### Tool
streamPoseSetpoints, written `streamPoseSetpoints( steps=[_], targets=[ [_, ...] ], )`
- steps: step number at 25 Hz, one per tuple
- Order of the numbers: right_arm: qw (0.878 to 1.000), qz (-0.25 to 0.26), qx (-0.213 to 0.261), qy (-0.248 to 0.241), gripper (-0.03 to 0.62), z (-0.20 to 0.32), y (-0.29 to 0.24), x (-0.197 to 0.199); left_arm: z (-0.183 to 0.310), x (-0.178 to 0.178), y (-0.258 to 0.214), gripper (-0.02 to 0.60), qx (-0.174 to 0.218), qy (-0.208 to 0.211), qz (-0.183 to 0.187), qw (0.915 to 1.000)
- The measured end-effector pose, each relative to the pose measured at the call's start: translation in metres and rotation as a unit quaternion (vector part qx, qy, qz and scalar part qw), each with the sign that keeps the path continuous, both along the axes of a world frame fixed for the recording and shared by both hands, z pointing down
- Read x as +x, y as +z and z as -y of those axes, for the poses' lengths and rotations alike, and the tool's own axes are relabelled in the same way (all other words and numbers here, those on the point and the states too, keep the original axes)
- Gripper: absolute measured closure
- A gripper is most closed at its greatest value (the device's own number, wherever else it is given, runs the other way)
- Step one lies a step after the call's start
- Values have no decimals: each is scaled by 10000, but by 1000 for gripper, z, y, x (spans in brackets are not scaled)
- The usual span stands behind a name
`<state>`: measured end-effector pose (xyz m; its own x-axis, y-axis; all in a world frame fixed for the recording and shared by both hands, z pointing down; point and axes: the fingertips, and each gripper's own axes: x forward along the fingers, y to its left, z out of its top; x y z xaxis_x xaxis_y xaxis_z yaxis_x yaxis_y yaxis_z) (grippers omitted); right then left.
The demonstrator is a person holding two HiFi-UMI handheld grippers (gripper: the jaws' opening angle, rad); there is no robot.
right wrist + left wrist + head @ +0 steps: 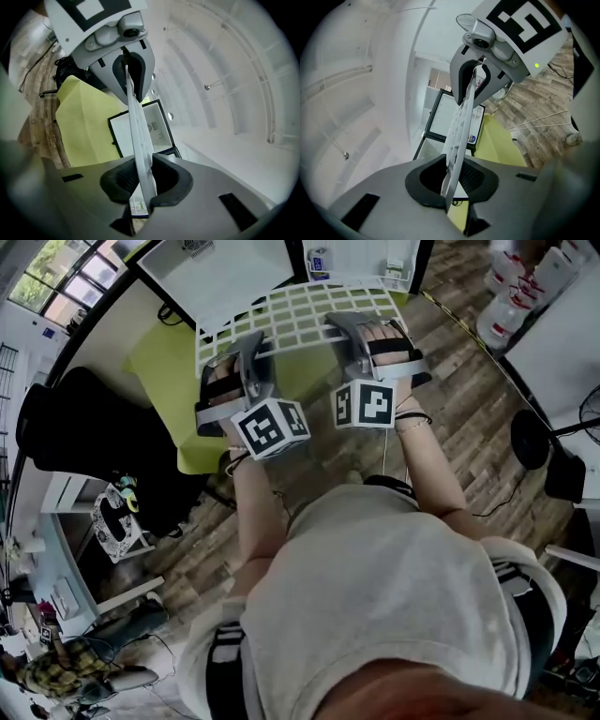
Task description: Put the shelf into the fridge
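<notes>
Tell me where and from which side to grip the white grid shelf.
Grip the shelf by its near long edge, one gripper toward each end, coming from the person's side. It is a thin, flat, wide grid, so jaws close across its thickness and two holds keep it level. The left gripper and right gripper clamp it that way.

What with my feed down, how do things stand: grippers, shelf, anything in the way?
Left gripper and right gripper shut on white shelf. Shelf short of open fridge. Nothing seen between.
</notes>
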<state>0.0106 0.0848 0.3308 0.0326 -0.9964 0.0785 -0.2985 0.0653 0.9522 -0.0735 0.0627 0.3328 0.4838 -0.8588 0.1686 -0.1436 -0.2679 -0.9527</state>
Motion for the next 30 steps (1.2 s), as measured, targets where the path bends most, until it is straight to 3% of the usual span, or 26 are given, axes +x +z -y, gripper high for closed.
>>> streamPoseSetpoints(
  steps=[6, 19, 30],
  targets=[
    [9998, -16, 33, -193, 526, 24, -2, 30, 21, 30, 0, 511, 50, -185, -74, 9998],
    [9981, 138, -283, -538, 526, 71, 23, 34, 60, 32, 20, 511, -282, -592, 58, 9978],
    [9970, 53, -425, -641, 526, 156, 24, 42, 146, 40, 24, 509, -385, -700, -8, 9968]
  ],
)
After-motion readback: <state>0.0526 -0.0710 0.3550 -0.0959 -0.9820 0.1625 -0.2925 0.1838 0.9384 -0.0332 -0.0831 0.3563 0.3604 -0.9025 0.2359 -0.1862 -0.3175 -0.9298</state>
